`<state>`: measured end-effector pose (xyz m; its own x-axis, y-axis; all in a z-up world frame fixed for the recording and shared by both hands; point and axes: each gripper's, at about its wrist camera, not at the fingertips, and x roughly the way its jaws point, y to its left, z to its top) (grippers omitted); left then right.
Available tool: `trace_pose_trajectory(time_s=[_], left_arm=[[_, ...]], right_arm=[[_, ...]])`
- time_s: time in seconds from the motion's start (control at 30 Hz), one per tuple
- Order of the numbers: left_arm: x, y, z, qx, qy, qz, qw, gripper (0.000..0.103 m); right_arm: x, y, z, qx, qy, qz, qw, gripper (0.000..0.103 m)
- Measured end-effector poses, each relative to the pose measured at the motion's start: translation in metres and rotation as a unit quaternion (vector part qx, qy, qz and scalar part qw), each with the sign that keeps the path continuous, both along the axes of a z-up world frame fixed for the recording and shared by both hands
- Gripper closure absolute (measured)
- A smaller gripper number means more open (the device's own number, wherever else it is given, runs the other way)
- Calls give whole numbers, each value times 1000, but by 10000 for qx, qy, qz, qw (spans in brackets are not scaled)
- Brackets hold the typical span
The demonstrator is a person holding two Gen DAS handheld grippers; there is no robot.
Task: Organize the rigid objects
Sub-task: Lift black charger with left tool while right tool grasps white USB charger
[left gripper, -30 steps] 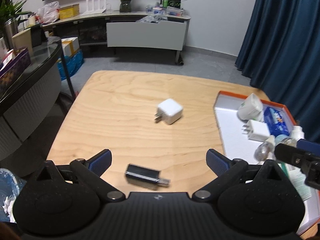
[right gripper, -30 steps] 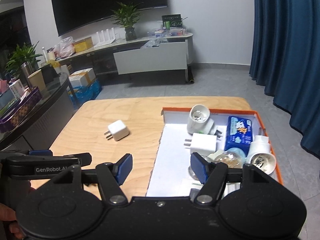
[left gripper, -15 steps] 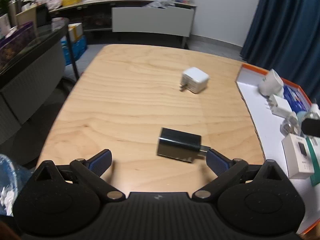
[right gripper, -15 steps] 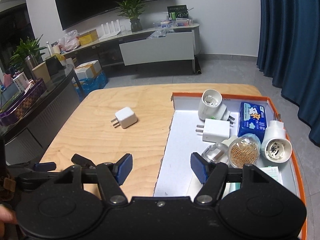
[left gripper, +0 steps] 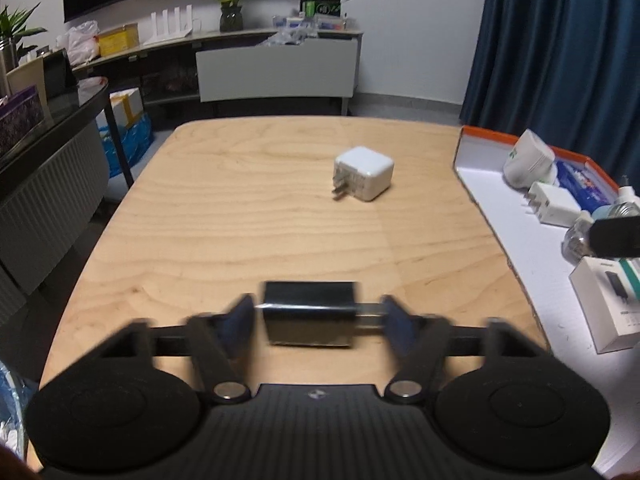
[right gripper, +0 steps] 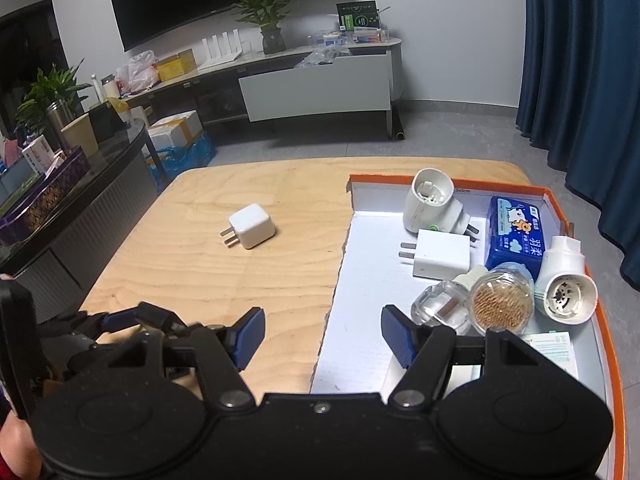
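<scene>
Left wrist view: the left gripper (left gripper: 318,316) is bracketing the black charger (left gripper: 310,314), which is lying on the wooden table (left gripper: 240,232) close to the camera, prongs pointing towards the right finger. The jaws have just been closing from wide, and the charger is sitting between them; the left pad looks to be touching its side and the right pad its prong tips, though motion blur is making it hard to say whether they are pressing yet. I am judging this the grasp step on the black charger. A white charger (left gripper: 364,178) is lying further out on the bare wood, well apart, and the orange-rimmed tray (left gripper: 476,136) is lying along the right edge, already carrying several plugs and a small white box (left gripper: 608,300)

Right wrist view: the right gripper (right gripper: 322,334) is hovering over the tray's near left edge with its jaws standing partly open and nothing between them. The left gripper is showing only as a dark blur at lower left, and the black charger is not visible here. The tray's left half is looking free

What I am expecting next: firming the squeeze before lifting, since a hold across the prongs could let the body swivel, then carrying it right into the tray's open white area
</scene>
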<state>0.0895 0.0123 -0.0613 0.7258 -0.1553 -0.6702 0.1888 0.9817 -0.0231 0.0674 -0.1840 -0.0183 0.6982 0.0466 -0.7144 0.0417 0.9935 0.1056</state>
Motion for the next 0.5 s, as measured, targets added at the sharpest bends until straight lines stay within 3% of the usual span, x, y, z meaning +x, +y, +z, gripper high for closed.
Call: trace_pose_trajectory(time_s=[0.27, 0.5], left_arm=[[4, 14, 8, -125, -48, 160, 9998, 42], [14, 30, 31, -236, -230, 298, 9990, 42]], right_arm=[[18, 16, -2, 36, 30, 303, 9995, 25], [64, 33, -4, 225, -48, 732, 9971, 19]])
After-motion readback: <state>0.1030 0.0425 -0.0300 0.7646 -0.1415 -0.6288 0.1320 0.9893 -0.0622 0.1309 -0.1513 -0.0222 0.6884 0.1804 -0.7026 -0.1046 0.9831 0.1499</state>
